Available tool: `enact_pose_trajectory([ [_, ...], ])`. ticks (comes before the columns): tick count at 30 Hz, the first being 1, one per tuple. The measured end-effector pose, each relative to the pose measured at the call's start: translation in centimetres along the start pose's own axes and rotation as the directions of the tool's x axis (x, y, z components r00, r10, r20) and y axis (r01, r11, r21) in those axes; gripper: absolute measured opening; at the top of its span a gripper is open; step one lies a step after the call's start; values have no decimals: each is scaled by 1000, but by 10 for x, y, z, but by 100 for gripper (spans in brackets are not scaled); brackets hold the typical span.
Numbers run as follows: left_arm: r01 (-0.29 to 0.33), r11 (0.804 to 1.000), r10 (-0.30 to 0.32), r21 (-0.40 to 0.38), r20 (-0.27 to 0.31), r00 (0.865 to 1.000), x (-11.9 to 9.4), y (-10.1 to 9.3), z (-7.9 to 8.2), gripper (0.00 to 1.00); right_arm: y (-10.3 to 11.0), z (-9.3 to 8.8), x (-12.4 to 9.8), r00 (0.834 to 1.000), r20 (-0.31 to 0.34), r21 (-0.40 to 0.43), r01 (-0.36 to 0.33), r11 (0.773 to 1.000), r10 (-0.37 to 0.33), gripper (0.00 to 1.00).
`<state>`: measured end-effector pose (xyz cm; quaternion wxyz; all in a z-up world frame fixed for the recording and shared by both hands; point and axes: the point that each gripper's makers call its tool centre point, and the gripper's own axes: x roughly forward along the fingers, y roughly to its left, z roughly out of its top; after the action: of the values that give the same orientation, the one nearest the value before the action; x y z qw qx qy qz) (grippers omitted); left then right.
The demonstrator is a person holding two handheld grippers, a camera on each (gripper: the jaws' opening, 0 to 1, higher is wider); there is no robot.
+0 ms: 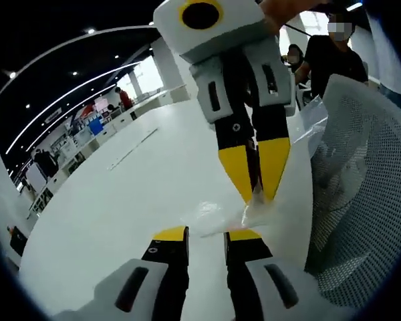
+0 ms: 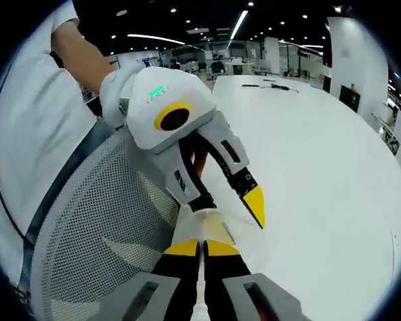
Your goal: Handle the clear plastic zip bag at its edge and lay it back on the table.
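Observation:
The clear plastic zip bag (image 1: 217,215) hangs crumpled just above the white table (image 1: 113,200). In the left gripper view my right gripper (image 1: 257,179) comes down from the top, its yellow tips pinched shut on the bag's edge. My left gripper (image 1: 207,234) is open, its two tips apart on either side of the bag's lower part. Seen from the right gripper view, the bag (image 2: 204,224) rises from my shut right gripper (image 2: 202,249). There the left gripper (image 2: 230,204) reaches in from the left with its jaws spread around the bag.
A grey mesh chair back (image 1: 361,200) stands close to the table's edge, right beside both grippers (image 2: 87,241). The white table (image 2: 321,167) stretches far ahead, with cables (image 2: 274,83) at its far end. A person in black (image 1: 327,60) stands behind.

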<state>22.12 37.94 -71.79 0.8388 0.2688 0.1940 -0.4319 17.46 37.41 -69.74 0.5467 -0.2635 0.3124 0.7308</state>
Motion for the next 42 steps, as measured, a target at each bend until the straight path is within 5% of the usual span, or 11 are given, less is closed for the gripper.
enact_pose_trajectory([
  [5,-1,1000,1,-15,-8,1000,-1,0,-5,0,-1,-5,0,1000,-20,-2,7,1000,-7,0],
  [19,-45,998,44,-40,-24,999,-5,9,-5,0,-25,-20,-4,985,-77,-15,151,988,-151,0],
  [34,-81,996,80,-36,-7,997,-9,15,11,0,-55,-28,-15,951,-100,-32,292,956,-294,0],
  [42,-132,991,132,-35,2,991,-13,29,21,0,-79,-19,-26,913,-99,-108,385,916,-396,0],
])
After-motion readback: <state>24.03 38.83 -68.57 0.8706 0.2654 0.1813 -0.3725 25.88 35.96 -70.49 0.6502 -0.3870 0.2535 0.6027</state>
